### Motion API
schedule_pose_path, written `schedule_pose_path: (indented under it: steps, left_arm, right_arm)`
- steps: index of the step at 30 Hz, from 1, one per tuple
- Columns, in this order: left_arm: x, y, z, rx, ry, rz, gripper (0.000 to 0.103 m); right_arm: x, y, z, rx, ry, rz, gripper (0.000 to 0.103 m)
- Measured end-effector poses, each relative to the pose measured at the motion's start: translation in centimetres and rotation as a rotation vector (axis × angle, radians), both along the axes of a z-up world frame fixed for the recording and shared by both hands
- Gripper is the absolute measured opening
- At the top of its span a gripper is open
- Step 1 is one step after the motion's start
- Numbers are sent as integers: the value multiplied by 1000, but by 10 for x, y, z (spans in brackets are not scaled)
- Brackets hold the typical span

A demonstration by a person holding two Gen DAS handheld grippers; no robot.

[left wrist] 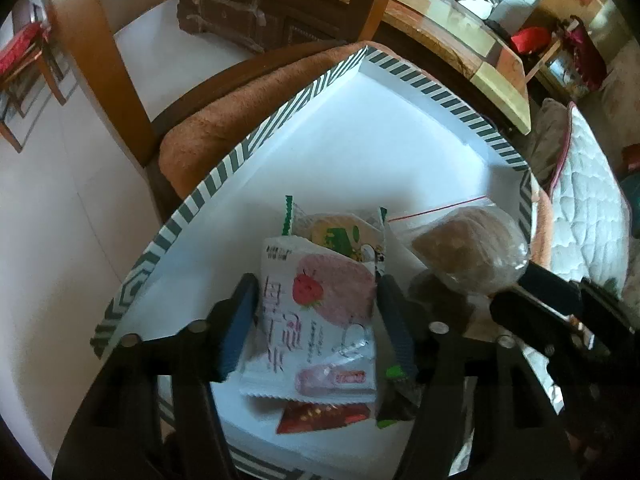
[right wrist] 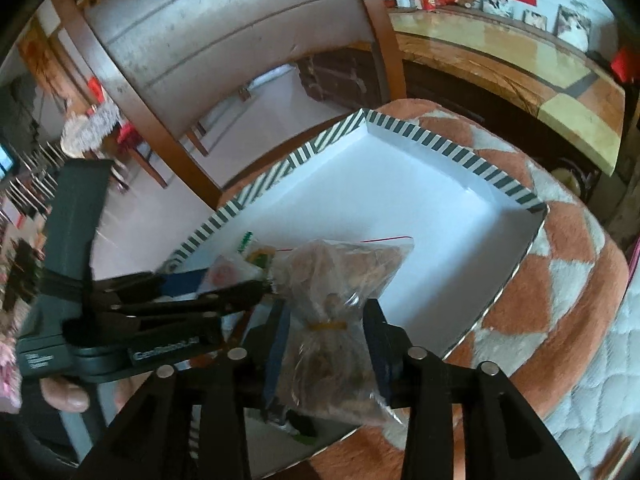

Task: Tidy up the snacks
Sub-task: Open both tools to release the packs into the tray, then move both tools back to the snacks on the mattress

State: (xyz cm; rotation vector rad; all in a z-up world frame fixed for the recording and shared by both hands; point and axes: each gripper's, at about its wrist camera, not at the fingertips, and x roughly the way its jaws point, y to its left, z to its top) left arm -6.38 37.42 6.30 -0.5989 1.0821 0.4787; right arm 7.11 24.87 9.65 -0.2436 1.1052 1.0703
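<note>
Nearest to me, my left fingers (left wrist: 312, 320) stand moderately wide on either side of a white strawberry packet (left wrist: 320, 316). It lies between them, but the pads sit just off its long edges and I cannot see them pressing it. Its long axis runs away from me, along the fingers, with the crimped end toward me. A red packet (left wrist: 320, 416) pokes out from under that near end, and a green-edged packet (left wrist: 340, 236) lies beyond the far end.

My right fingers (right wrist: 326, 328) stand narrower around a clear bag of brown snacks (right wrist: 340, 300), which is cinched with a yellow rubber band (right wrist: 329, 325). The pads flank the bag at the band; whether they pinch it I cannot tell. The bag's long axis points away from me, and its red zip seal is at the far end.

Everything lies in the near corner of a shallow white box (left wrist: 400, 140) with a green-and-white striped rim (right wrist: 460, 152). The two piles are just beside each other, and my left gripper reaches across in front of the right one. The far half of the box floor is bare and open, up to the far corner.

The box rests on an orange and white chair cushion (right wrist: 560, 240); beyond it are the wooden chair back (right wrist: 224, 32) and a table (right wrist: 500, 56).
</note>
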Motion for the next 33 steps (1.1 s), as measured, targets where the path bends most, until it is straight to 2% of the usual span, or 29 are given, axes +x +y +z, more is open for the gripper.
schedule_pose_path:
  steps: [3, 5, 10, 13, 23, 33]
  left_arm:
    - [-8, 0, 9, 1, -24, 19, 64]
    - [-13, -1, 17, 1, -42, 34, 71]
    - [-21, -11, 32, -13, -79, 29, 73]
    - [-21, -28, 43, 4, -99, 0, 73]
    - [-3, -129, 67, 97, -154, -204, 73]
    - [22, -232, 68, 100, -164, -418, 73]
  right_arm:
    - [-8, -10, 11, 25, -9, -6, 44]
    - [-14, -22, 18, 44, -9, -20, 47]
    - [-28, -56, 19, 58, 14, -69, 49]
    - [-36, -78, 15, 59, 28, -108, 49]
    - [-58, -169, 19, 17, -25, -259, 52]
    - [-62, -283, 13, -10, -23, -472, 53]
